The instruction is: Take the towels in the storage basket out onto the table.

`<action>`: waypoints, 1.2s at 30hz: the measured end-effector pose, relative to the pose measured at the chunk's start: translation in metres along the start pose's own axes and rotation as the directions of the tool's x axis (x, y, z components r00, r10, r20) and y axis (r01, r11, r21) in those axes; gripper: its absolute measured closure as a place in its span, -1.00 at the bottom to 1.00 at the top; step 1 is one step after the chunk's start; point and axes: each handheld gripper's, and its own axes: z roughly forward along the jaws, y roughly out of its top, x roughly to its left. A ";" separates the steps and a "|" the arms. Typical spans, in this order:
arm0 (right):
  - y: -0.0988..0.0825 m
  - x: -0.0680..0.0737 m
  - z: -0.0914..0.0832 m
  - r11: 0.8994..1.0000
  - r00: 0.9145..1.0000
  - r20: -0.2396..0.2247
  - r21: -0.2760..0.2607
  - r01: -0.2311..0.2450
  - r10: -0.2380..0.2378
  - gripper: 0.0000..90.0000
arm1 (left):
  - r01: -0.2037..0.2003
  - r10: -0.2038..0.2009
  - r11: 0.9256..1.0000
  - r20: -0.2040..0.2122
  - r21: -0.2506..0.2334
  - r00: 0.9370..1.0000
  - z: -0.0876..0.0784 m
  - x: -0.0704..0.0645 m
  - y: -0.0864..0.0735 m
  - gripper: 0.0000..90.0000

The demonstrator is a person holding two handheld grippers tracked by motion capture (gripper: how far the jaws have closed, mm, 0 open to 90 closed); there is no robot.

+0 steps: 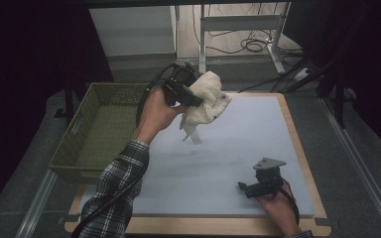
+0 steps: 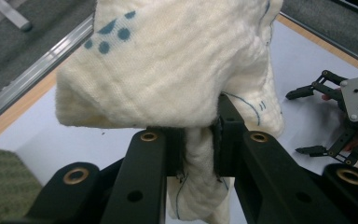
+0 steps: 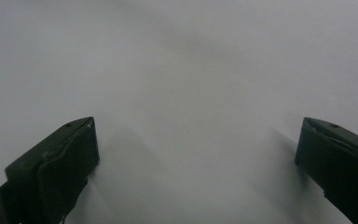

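Black jaws of my left gripper (image 2: 200,140) are right up against the lens in the left gripper view, pinched nearly together on a bunched neck of the cream knitted cloth with blue dots and stitching (image 2: 177,70). So that one has a solid hold, with most of the cloth billowing above the pads and a tail hanging below them.

From the high view, the left gripper (image 1: 191,96) holds the cloth (image 1: 206,101) up off the pale grey-blue foam mat (image 1: 248,134), near the mat's far left corner, just beside the olive green woven basket (image 1: 87,136). One loose end dangles toward the mat; I can't tell if it touches.

My right gripper (image 1: 244,187) sits low near the mat's near right corner, well apart from the cloth. Its jaws stand wide apart with nothing between them, just bare mat (image 3: 182,93) ahead.
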 end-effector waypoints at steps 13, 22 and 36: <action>0.000 0.000 0.000 1.000 1.000 -0.002 0.001 -0.002 0.002 -1.00 | -0.023 0.022 0.999 0.033 0.025 0.999 0.052 -0.012 -0.011 0.71; 0.000 0.000 0.000 1.000 1.000 -0.001 0.000 -0.001 0.001 -1.00 | -0.002 0.000 0.999 0.053 0.049 0.999 0.094 -0.011 -0.038 0.69; 0.000 0.000 0.000 1.000 1.000 0.001 -0.002 0.000 0.000 -1.00 | 0.023 -0.025 0.999 0.092 0.025 0.995 0.155 -0.016 -0.090 0.64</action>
